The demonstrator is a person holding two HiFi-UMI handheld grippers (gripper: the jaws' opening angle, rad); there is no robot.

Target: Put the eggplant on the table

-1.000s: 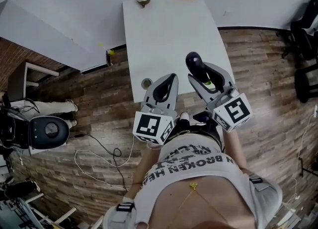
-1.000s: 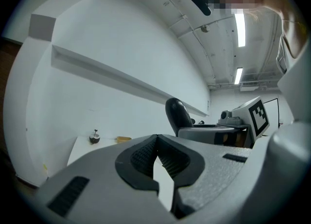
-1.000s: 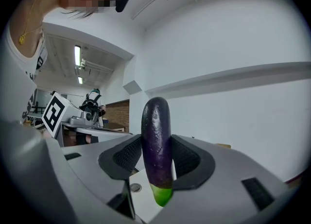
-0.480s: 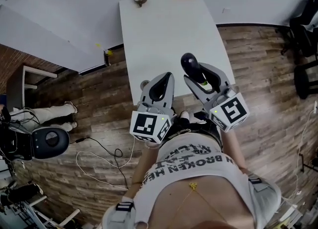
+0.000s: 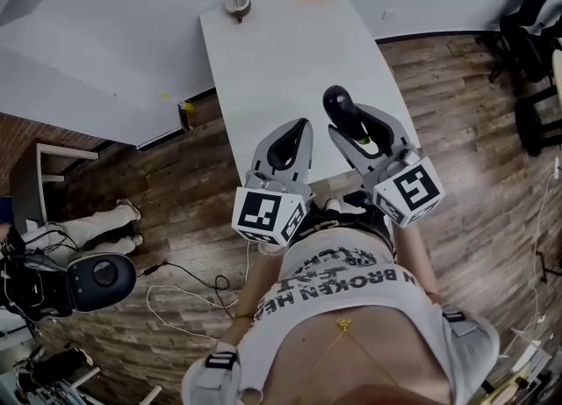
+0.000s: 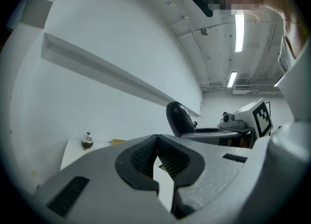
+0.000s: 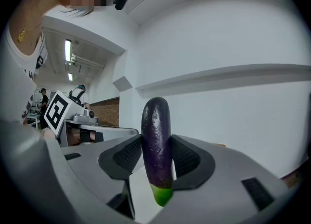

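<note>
Right claw (image 7: 156, 162) clamps eggplant (image 7: 155, 126) upright, green end down.

- Head view: high, steeply down over tabletop (image 5: 281, 61)
- Gripper views: close behind own jaws, facing level toward the wall (image 6: 121, 38)
- Shared: tabletop's far end

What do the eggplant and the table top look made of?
Eggplant: glossy dark purple skin with sharp highlights, bright green stem end; possibly a plastic replica, but it could be real. Table: smooth matte white top, no grain; probably laminate or painted board.
</note>
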